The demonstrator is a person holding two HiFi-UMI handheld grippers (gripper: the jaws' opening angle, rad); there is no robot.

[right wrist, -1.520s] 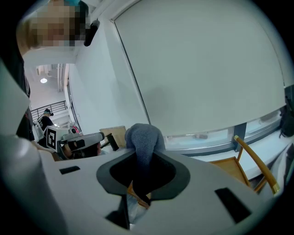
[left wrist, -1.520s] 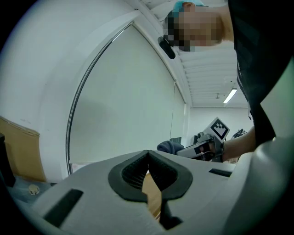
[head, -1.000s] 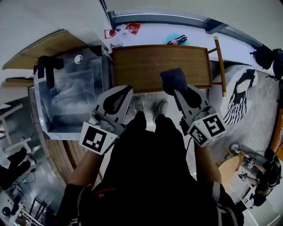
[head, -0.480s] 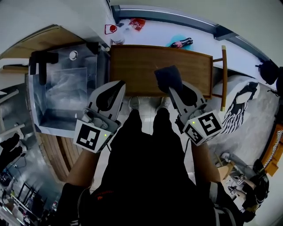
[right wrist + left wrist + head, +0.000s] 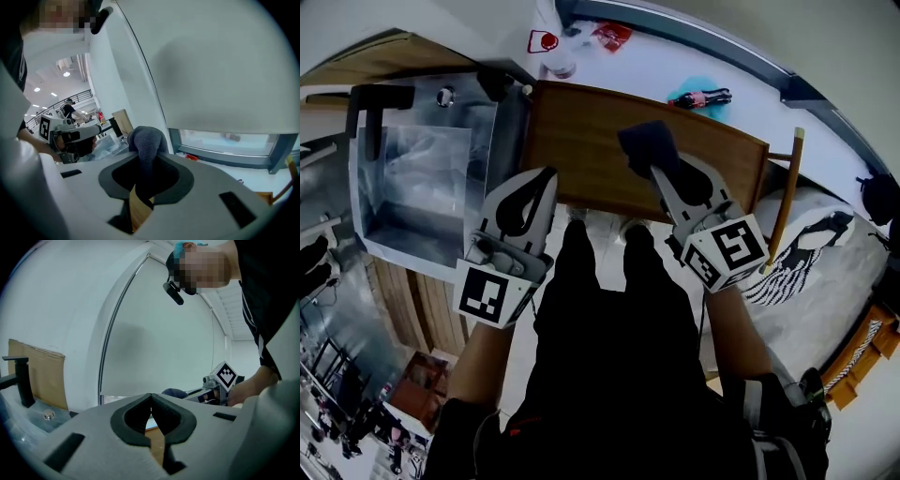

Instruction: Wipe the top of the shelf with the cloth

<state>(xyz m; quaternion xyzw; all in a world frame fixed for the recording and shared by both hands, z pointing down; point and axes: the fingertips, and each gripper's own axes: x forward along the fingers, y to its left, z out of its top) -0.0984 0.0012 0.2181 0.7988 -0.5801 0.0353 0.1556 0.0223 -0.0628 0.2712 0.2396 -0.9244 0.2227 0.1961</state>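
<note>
One dark blue-grey cloth (image 5: pixel 645 147) was the only thing in play: it sat bunched in the right claw (image 5: pixel 651 169), whose jaws were clamped on its middle fold. A wad stood out past the tips, which would give a soft pad to drag over wood. It hung over the wooden shelf top (image 5: pixel 581 141), about mid-width and toward the near edge; whether it pressed on the wood or hovered just above could not be told. That spot suited the start of a stroke, with bare top on both sides of it, so the wiping looked barely begun. The left claw (image 5: pixel 544 178) was pinched together on nothing, tips touching, and was held at the shelf's near left corner, probably parked out of the cloth's path. Just beside the shelf on the left stood a clear plastic bin (image 5: pixel 441 155), untouched by either claw
</note>
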